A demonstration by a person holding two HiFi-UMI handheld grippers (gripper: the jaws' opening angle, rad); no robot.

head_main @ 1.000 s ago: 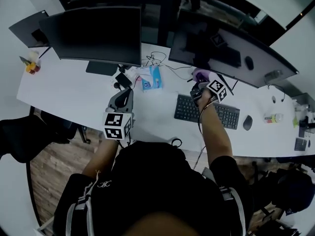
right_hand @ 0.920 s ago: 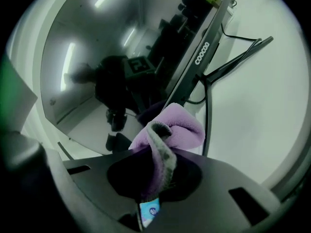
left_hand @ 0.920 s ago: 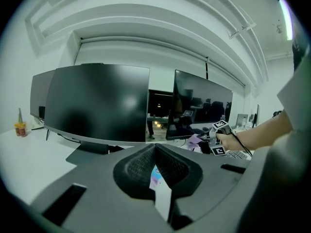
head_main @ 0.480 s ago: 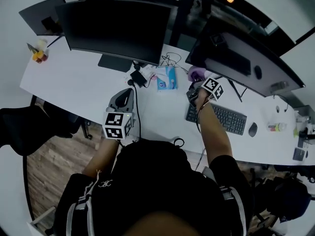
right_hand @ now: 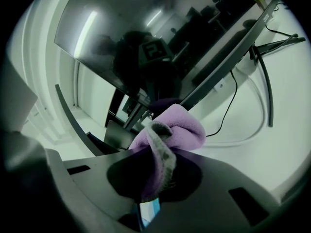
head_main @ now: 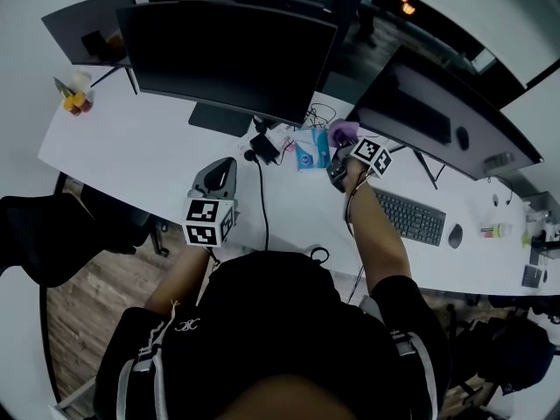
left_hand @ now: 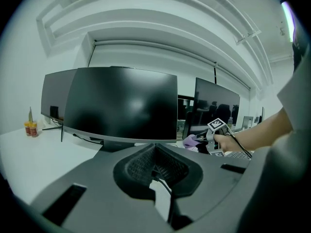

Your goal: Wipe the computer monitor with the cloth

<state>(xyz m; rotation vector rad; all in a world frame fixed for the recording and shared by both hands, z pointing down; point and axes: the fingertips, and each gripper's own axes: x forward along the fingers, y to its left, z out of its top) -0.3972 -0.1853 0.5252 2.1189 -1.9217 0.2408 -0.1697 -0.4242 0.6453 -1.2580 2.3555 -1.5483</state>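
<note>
A large dark monitor [head_main: 227,51] stands at the back left of the white desk [head_main: 131,156], and a second monitor [head_main: 437,112] at the back right. My right gripper [head_main: 343,151] hovers over the desk in front of the gap between them, shut on a purple cloth [head_main: 343,132]. In the right gripper view the cloth [right_hand: 167,135] bulges from the closed jaws, with a dark screen [right_hand: 160,38] close ahead mirroring the marker cube. My left gripper [head_main: 220,171] hangs near the desk's front edge, shut and holding nothing; its view faces the left monitor [left_hand: 121,103].
A blue packet [head_main: 312,150] and a black adapter with cables [head_main: 262,151] lie by the left monitor's base. To the right are a keyboard [head_main: 411,219] and a mouse [head_main: 455,235]. A third screen [head_main: 83,29] and small bottles [head_main: 74,101] sit far left. A black chair [head_main: 52,234] stands left.
My right gripper has carried the cloth leftward, off the keyboard's end to beside the blue packet, and the head view has swung left. The left gripper stays where it was.
</note>
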